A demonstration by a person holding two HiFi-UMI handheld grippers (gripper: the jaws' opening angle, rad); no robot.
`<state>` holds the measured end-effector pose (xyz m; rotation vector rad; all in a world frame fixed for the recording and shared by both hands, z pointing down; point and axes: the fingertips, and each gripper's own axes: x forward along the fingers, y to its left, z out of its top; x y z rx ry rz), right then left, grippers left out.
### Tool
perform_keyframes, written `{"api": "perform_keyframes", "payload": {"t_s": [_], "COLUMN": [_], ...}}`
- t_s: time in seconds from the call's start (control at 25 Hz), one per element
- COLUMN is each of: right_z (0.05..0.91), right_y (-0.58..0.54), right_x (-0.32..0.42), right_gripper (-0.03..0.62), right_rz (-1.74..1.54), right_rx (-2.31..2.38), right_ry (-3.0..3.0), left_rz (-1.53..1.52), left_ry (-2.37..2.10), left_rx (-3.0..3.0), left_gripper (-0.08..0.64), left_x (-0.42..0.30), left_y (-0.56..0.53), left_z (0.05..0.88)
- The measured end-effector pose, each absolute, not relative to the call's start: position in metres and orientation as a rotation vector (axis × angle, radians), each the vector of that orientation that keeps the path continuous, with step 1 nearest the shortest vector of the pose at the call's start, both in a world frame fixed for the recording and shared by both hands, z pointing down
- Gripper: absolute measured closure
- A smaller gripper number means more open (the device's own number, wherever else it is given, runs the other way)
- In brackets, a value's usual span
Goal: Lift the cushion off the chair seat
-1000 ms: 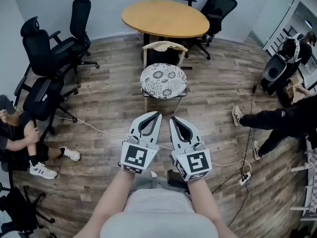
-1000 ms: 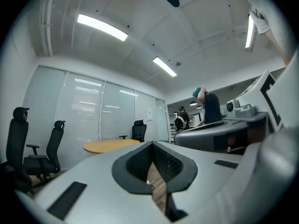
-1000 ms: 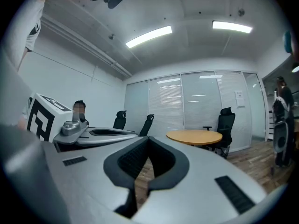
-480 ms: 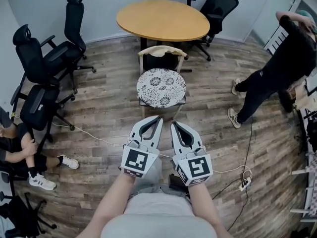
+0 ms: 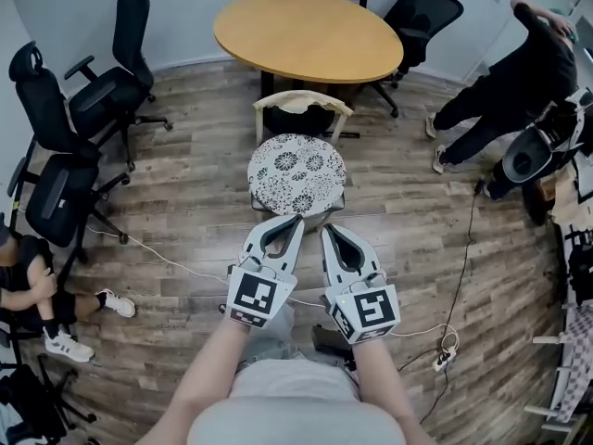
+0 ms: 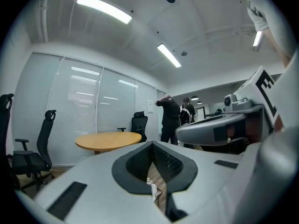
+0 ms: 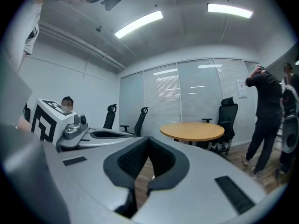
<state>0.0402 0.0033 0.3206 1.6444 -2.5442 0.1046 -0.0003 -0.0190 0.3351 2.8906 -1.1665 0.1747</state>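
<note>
A wood-plank floor [image 5: 408, 221] fills the frame, a white cable [image 5: 157, 253] trailing across its lower left. At centre stands a wooden chair [image 5: 303, 103], a patterned cushion [image 5: 296, 172] on its seat; a round table [image 5: 308, 37] stands at top centre.

Left tool [image 5: 296, 220] and right tool [image 5: 324, 229] held out side by side, pointing forward, jaws together, nothing gripped

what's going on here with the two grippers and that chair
A person holds the left gripper and right gripper side by side, both shut and empty, pointed at a wooden chair. The round patterned cushion lies on its seat, untouched. A round table stands behind the chair.
</note>
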Motion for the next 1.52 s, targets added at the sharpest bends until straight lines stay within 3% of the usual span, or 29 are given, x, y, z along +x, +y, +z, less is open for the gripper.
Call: {"api": "perform_keyframes", "payload": {"t_s": [0.76, 1.52], "right_z": [0.372, 0.491], "right_y": [-0.129, -0.218], "right_x": [0.086, 0.149], "right_gripper": [0.566, 0.565], "right_rz": [0.236, 0.477], "right_rx": [1.520, 1.446], "right_ry": [-2.527, -2.451], "left_rz": [0.265, 0.332], "left_ry": [-1.161, -1.239], "left_rx": [2.769, 2.642], "left_gripper": [0.568, 0.568], "left_x": [0.032, 0.083], "left_y": [-0.149, -0.227], "left_z": [0.380, 0.479]}}
